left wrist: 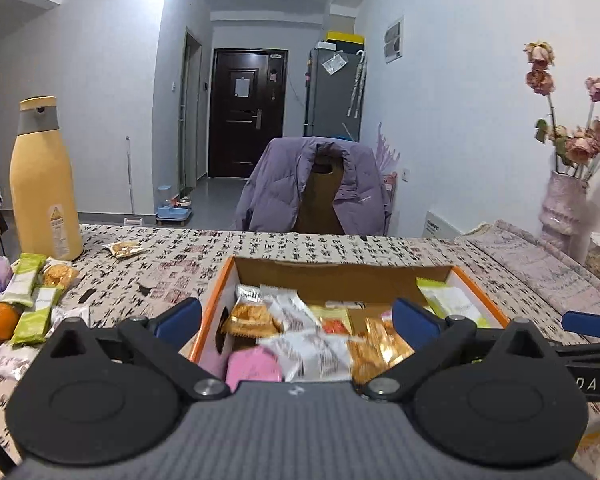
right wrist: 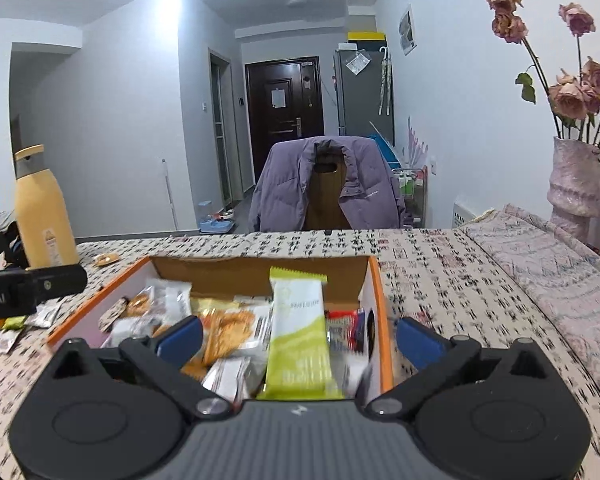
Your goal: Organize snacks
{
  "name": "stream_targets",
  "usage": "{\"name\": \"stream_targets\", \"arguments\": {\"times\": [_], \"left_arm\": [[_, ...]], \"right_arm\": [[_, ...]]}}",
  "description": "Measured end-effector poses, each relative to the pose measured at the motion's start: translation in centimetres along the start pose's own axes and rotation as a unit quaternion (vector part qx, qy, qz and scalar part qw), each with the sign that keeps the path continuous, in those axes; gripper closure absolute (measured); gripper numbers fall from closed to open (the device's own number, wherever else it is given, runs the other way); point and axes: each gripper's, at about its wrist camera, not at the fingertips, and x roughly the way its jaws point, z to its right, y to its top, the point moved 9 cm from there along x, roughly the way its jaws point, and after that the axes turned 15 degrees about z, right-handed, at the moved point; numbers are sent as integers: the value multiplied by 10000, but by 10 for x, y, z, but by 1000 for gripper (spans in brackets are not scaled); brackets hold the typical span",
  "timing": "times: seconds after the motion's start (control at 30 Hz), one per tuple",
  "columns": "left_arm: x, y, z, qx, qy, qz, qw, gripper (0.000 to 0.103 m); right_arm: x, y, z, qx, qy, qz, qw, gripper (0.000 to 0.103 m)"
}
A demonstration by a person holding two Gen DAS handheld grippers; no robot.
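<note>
Snacks (left wrist: 300, 340) lay heaped in an orange-rimmed box (left wrist: 216, 292) directly ahead of both grippers. Nearest the left gripper (left wrist: 298, 316), whose blue pads (left wrist: 178, 316) stood wide apart with nothing gripped, were a pink packet (left wrist: 252, 364), white sachets and golden cracker packs; its left pad hung outside the box's left wall, its right pad over the contents. The right gripper (right wrist: 300, 338) was equally wide and empty, its left pad over the pile and its right pad (right wrist: 418, 342) outside the box's right wall. Just ahead of it, between the pads, a green-and-white bar (right wrist: 298, 332) lay on top of the heap, lengthwise away from the tool.

Left of the left gripper, outside the box, more green bars (left wrist: 36, 314), loose packets and oranges (left wrist: 2, 320) sat on the patterned tablecloth (left wrist: 160, 268). Farther off on that side stood a yellow bottle (left wrist: 44, 184), with one small packet (left wrist: 123, 249) just right of it. Far to the right, a pink vase (right wrist: 576, 188) held dried roses. Beyond the table's far edge, a purple jacket (left wrist: 312, 184) hung over a chair, and behind that were a dark door (left wrist: 246, 114) and a grey fridge (left wrist: 334, 92).
</note>
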Motion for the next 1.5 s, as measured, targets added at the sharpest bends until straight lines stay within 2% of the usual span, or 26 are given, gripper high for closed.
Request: {"name": "stream_targets", "arguments": {"times": [0.13, 0.37, 0.63, 0.97, 1.5], "left_arm": [[-30, -8, 1, 17, -172, -21, 9998, 0], [-77, -29, 2, 79, -159, 12, 9998, 0], [-107, -64, -3, -38, -241, -355, 9991, 0], [-120, -97, -9, -15, -208, -727, 9971, 0], [-126, -101, -5, 25, -295, -761, 9967, 0]], "right_arm": [[-31, -10, 1, -6, 9, -49, 10000, 0], [-75, -34, -1, -24, 77, -212, 9997, 0], [-106, -62, -8, -65, 198, -452, 9988, 0], [-118, -90, -9, 33, 199, -754, 9970, 0], [-121, -92, -9, 41, 184, -768, 9969, 0]]}}
